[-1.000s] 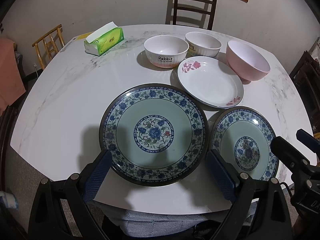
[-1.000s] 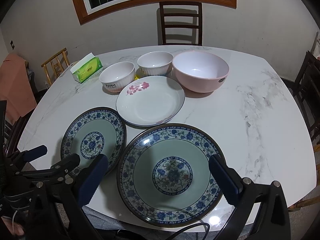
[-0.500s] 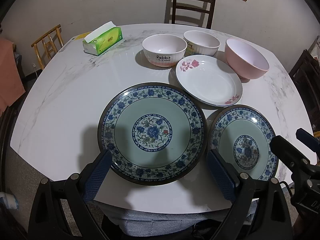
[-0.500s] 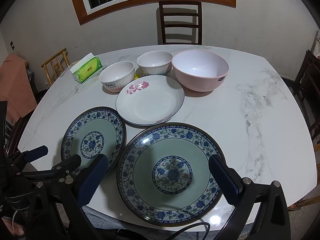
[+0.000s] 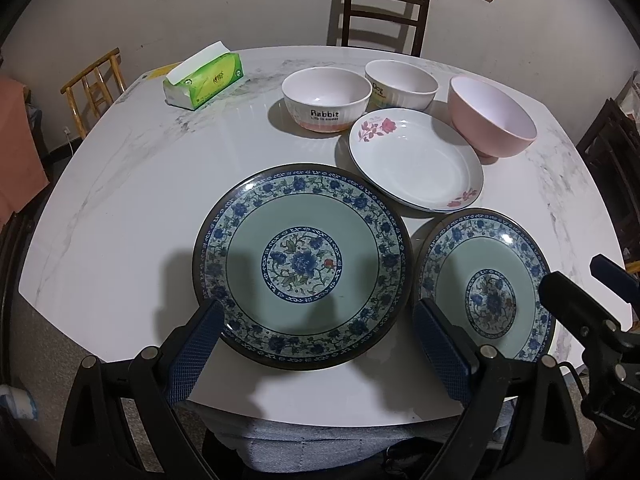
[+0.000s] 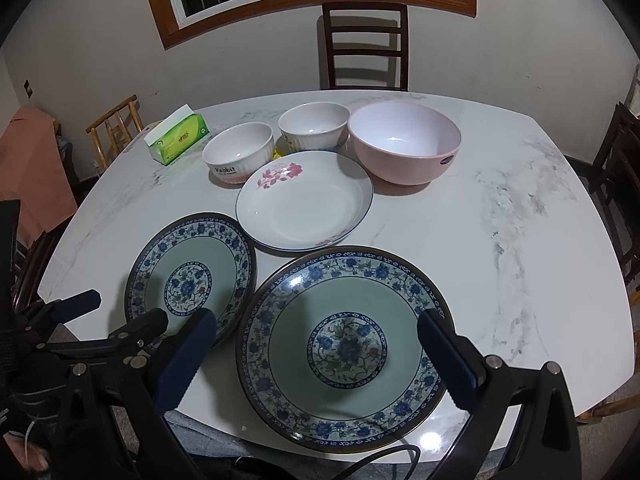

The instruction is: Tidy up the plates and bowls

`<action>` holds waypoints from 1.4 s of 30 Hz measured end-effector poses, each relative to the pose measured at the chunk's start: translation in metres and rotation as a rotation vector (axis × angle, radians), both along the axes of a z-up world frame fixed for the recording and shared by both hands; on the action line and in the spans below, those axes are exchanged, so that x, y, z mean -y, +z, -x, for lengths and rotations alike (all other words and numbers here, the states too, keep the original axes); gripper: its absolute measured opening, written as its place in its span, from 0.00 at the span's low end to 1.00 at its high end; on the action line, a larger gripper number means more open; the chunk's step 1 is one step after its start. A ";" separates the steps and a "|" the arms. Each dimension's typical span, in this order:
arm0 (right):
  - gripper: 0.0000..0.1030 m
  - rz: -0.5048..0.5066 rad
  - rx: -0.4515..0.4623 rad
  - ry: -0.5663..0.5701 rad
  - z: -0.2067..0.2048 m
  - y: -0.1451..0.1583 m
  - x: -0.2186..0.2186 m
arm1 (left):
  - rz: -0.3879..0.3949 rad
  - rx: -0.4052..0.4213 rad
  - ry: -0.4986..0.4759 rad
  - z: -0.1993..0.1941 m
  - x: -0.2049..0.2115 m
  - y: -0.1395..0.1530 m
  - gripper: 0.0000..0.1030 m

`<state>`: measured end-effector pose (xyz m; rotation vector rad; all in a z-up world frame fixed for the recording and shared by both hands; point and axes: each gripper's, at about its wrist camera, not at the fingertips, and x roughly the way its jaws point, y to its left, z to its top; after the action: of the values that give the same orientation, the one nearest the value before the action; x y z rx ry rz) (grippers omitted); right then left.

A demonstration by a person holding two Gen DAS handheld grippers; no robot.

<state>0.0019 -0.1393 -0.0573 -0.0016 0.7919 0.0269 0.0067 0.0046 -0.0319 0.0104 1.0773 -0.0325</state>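
Observation:
Two matching blue-flowered plates lie side by side at the near edge of the marble table (image 5: 120, 200). My left gripper (image 5: 316, 312) hovers open over the near rim of the left plate (image 5: 302, 266) (image 6: 192, 276). My right gripper (image 6: 316, 320) is open over the right plate (image 6: 346, 348) (image 5: 486, 286). Neither holds anything. Behind them lies a white plate with pink flowers (image 5: 416, 160) (image 6: 304, 200). Further back stand a "Rabbit" bowl (image 5: 326, 98) (image 6: 238, 156), a "Dog" bowl (image 5: 400, 84) (image 6: 314, 126) and a big pink bowl (image 5: 492, 118) (image 6: 404, 142).
A green tissue box (image 5: 204, 80) (image 6: 178, 136) sits at the far left of the table. A dark chair (image 6: 364, 44) stands at the far side and a light wooden chair (image 5: 94, 84) at the left. The table's right part (image 6: 500, 220) is bare marble.
Almost nothing: both views have drifted very slightly, and both grippers stay open above the same plates.

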 end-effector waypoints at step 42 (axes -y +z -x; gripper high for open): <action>0.45 -0.358 -0.338 0.244 -0.108 -0.049 -0.014 | 0.443 -0.135 0.181 -0.041 -0.132 -0.029 0.58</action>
<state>0.1098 -0.1250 -0.1059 0.2510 1.1118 0.4084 0.0473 0.1370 -0.0612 -0.4946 1.1833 -0.1090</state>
